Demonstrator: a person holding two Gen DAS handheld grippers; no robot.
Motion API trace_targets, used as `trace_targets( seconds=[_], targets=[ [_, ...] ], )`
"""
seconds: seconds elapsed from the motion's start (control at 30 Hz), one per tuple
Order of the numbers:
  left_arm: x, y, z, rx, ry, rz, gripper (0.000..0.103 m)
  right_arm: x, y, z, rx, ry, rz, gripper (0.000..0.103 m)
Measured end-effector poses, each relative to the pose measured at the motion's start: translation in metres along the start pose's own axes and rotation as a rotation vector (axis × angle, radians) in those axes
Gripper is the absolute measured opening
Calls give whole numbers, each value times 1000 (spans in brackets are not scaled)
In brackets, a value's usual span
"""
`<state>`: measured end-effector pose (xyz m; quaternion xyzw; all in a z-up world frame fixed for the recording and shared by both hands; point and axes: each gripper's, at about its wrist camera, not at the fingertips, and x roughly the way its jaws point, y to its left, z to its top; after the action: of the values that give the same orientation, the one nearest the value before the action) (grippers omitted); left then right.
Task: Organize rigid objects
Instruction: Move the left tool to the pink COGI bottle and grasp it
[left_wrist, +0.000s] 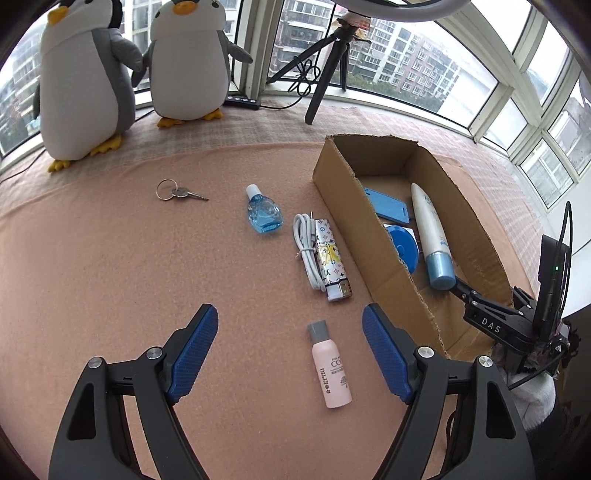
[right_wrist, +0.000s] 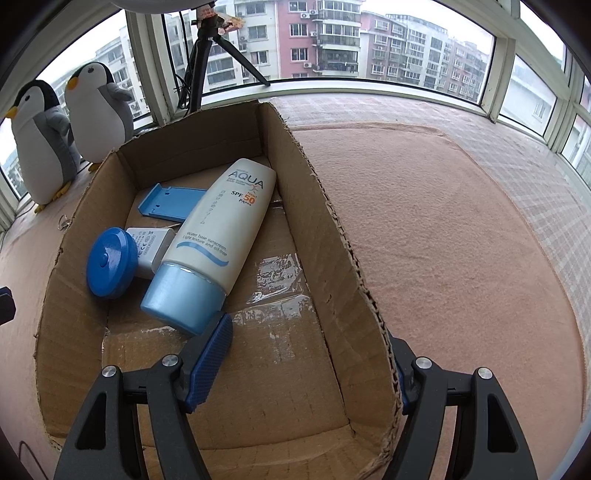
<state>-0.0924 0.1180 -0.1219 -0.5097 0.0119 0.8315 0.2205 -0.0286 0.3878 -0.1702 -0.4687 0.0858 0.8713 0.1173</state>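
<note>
Five loose items lie on the pink felt-covered bench (left_wrist: 110, 277), outside the open brown cardboard box (left_wrist: 373, 258): a silver key on a ring (left_wrist: 177, 192), a small blue teardrop-shaped dropper bottle (left_wrist: 263, 212), a coiled white cable (left_wrist: 306, 251), a patterned white lighter (left_wrist: 332, 264) touching the cable, and a small pink bottle with a grey cap (left_wrist: 330, 365).

Left gripper (left_wrist: 290, 345): jaws wide, holding nothing, above the bench. The pink bottle lies between the blue pads (left_wrist: 192, 354), nearer the right-hand one, touching neither.

Right gripper (right_wrist: 314, 362): jaws wide, empty, straddling the box's right wall (right_wrist: 354, 295). One blue pad (right_wrist: 212, 365) is inside the box, just beside the cap of the white sunscreen tube with a light-blue cap (right_wrist: 221, 229); can't tell if they touch. The other finger is outside the wall, mostly hidden by it.

Inside the box: the sunscreen tube lies diagonally, cap toward the camera, partly over a flat blue plastic stand (right_wrist: 170, 201) and touching a white charger block (right_wrist: 151, 247). A round blue plastic case (right_wrist: 110, 267) leans against the left wall, beside the charger.

Two grey-and-white plush penguins (left_wrist: 129, 74) and a black tripod (left_wrist: 332, 59) stand at the back by the windows. In the left wrist view, a sleeve and the right gripper's body show at the box's near right corner.
</note>
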Motion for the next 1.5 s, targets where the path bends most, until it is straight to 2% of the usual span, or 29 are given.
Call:
trace_targets(
  seconds=[0.13, 0.3, 0.53, 0.63, 0.77, 0.93, 1.23, 1.5],
  targets=[
    [10, -6, -19, 7, 38, -1, 79, 0, 0, 0, -1, 0, 0, 69],
    [21, -12, -32, 7, 75, -11, 66, 0, 0, 0, -1, 0, 0, 69],
    [30, -21, -39, 29, 99, -3, 56, 0, 1, 0, 1, 0, 0, 69],
    [34, -22, -41, 32, 108, -1, 48, 0, 2, 0, 0, 0, 0, 69],
    [34, -21, -41, 36, 104, 11, 47, 0, 2, 0, 0, 0, -1, 69],
    [34, -21, -41, 47, 97, 35, 39, 0, 2, 0, 0, 0, 0, 69],
    [33, -16, -41, 66, 88, 46, 18, 0, 2, 0, 0, 0, 0, 69],
    [27, -4, -42, 26, 77, 30, 18, 0, 2, 0, 0, 0, -1, 69]
  ],
)
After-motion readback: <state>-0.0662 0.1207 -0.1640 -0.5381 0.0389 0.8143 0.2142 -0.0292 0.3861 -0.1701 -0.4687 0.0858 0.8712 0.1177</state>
